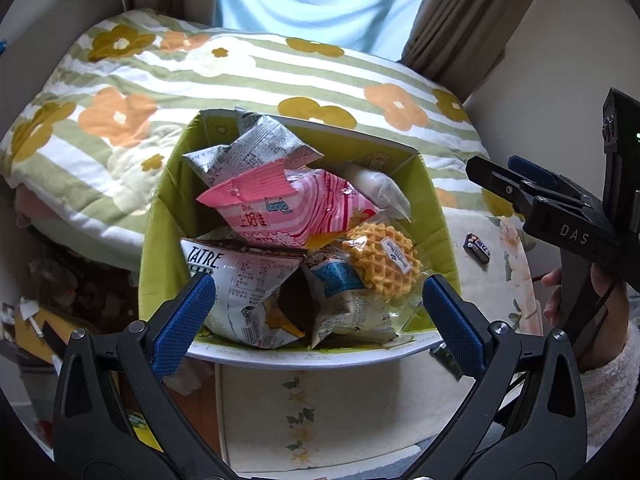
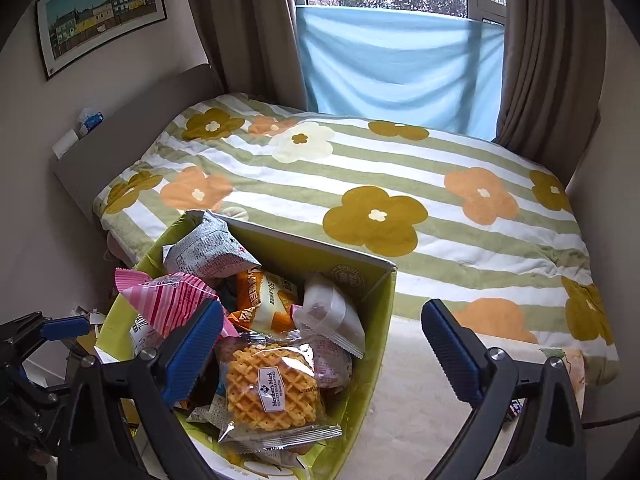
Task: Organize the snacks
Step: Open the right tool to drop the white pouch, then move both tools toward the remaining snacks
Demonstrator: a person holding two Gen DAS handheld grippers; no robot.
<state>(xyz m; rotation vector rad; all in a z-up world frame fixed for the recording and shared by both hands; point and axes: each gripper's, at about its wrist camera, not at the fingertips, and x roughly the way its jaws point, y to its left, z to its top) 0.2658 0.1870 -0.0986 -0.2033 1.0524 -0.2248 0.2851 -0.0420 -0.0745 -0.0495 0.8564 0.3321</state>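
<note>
Box (image 1: pixel 160 216), green card, on cream cloth by the bed (image 2: pixel 360 168), heaped with snack packets. Waffle (image 2: pixel 270 392) in clear wrap on top, below and between right gripper (image 2: pixel 320 348) fingers, untouched; jaws spread wide, empty. Left gripper (image 1: pixel 316 316) hangs over the box's near rim, jaws parted, grasping nothing. 1 small dark packet (image 1: pixel 477 246) lies outside, right of the box.

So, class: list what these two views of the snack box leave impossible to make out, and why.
- Box bottom, both views: buried under packets.
- Small dark wrapper, left view: too small to read.
- Orange packet, right view: half covered by neighbours.
- Left tongs, right view: cut by edge.
</note>
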